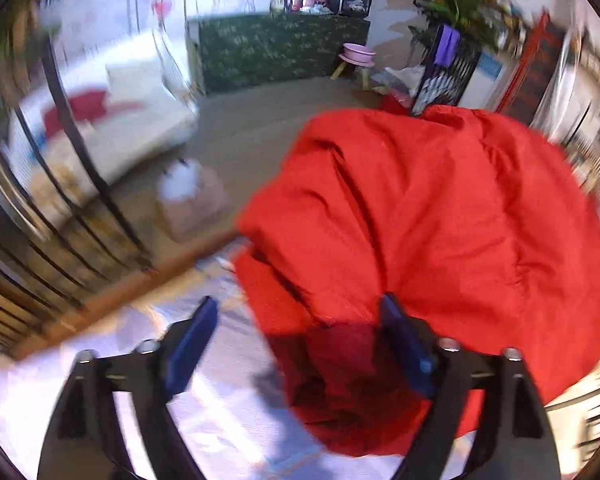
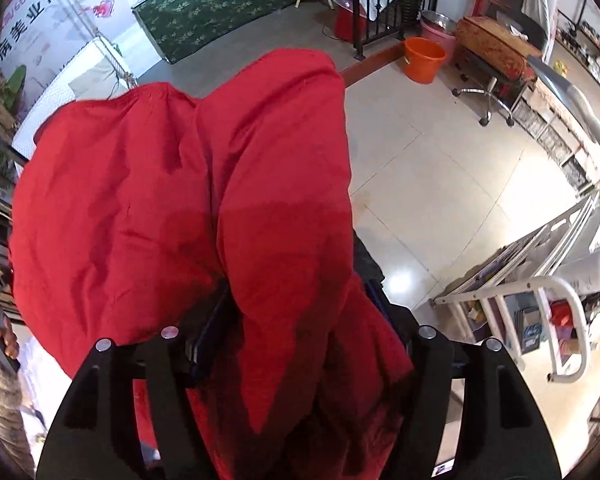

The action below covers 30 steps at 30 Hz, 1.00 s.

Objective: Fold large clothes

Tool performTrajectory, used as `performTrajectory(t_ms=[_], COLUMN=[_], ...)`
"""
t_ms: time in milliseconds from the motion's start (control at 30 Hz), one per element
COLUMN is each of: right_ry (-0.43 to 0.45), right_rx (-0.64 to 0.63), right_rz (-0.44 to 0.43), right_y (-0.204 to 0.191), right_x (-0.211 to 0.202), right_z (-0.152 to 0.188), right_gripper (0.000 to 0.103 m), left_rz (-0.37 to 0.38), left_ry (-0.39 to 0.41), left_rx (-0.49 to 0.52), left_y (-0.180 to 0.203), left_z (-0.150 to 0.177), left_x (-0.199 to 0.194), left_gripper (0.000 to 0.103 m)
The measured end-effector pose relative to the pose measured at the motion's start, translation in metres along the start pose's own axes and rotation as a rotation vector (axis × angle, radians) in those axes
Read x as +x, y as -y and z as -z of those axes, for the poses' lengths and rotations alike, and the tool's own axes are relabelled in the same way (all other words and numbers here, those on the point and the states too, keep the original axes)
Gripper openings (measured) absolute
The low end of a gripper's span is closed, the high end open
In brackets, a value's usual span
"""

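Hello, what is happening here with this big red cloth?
A person is handling a large red garment with a two-finger gripper in each hand. The right gripper has red fabric bunched between its fingers, and the cloth hangs up in front of the camera, above the tiled floor. The left gripper stands wide open beside the garment, over a pale covered surface; fabric lies between its fingers, but they are not closed on it. The left view is blurred. No finished fold shows yet.

Red garment [image 2: 220,200] hides right gripper [image 2: 296,304] fingertips; left view motion-blurred.
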State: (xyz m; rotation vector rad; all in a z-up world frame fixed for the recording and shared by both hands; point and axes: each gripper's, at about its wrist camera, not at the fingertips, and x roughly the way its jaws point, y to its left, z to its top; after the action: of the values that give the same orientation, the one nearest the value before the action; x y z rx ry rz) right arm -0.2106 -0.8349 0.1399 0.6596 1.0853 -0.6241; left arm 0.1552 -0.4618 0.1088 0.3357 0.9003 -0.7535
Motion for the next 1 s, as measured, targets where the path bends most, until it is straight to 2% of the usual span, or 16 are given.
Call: performTrajectory(t_ms=[67, 100, 133, 167, 233, 300, 367, 467, 600, 633, 667, 767, 800, 1000], right_ry=[0.032, 0.052, 0.078, 0.113, 0.179, 0.238, 0.256, 0.207, 0.117, 0.095, 0.055, -0.048, -0.072, -0.095], right_rx=[0.020, 0.024, 0.026, 0.022, 0.000, -0.011, 0.015, -0.003, -0.224, -0.273, -0.313, -0.333, -0.347, -0.437], right_rz=[-0.016, -0.020, -0.013, 0.006, 0.039, 0.090, 0.121, 0.061, 0.149, 0.183, 0.180, 0.116, 0.116, 0.156], right_y=[0.000, -0.001, -0.002, -0.004, -0.010, -0.011, -0.012, -0.030, -0.092, -0.105, -0.117, -0.133, -0.138, -0.166], right_x=[-0.010, -0.015, -0.021, -0.030, -0.050, -0.075, -0.098, -0.115, -0.115, -0.112, -0.107, -0.097, -0.095, -0.101], right_z=[0.002, 0.003, 0.006, 0.007, 0.010, 0.010, 0.013, 0.026, 0.057, 0.061, 0.065, 0.066, 0.066, 0.076], right_gripper=[0.066, 0.067, 0.070, 0.081, 0.093, 0.094, 0.096, 0.098, 0.098, 0.098, 0.098, 0.098, 0.098, 0.098], left_rz=[-0.047, -0.063, -0.073, -0.076, -0.080, -0.081, -0.072, -0.054, -0.021, 0.000, 0.015, 0.103, 0.108, 0.010], left_ry=[0.036, 0.048, 0.057, 0.059, 0.047, 0.045, 0.061, 0.063, 0.021, 0.009, -0.009, -0.059, -0.075, -0.150], left_rx=[0.051, 0.064, 0.077, 0.089, 0.119, 0.150, 0.184, 0.253, 0.325, 0.328, 0.316, 0.263, 0.256, 0.279], left_y=[0.003, 0.000, 0.000, -0.002, 0.002, 0.009, 0.021, 0.045, 0.081, 0.087, 0.091, 0.097, 0.097, 0.105], left_z=[-0.002, -0.002, -0.003, -0.004, -0.011, -0.016, -0.016, -0.010, -0.004, -0.004, -0.006, -0.013, -0.013, -0.009], left_x=[-0.018, -0.023, -0.032, -0.038, -0.057, -0.076, -0.096, -0.115, -0.123, -0.124, -0.126, -0.133, -0.135, -0.142], left_gripper=[0.090, 0.097, 0.097, 0.097, 0.097, 0.097, 0.097, 0.097, 0.097, 0.097, 0.097, 0.097, 0.097, 0.097])
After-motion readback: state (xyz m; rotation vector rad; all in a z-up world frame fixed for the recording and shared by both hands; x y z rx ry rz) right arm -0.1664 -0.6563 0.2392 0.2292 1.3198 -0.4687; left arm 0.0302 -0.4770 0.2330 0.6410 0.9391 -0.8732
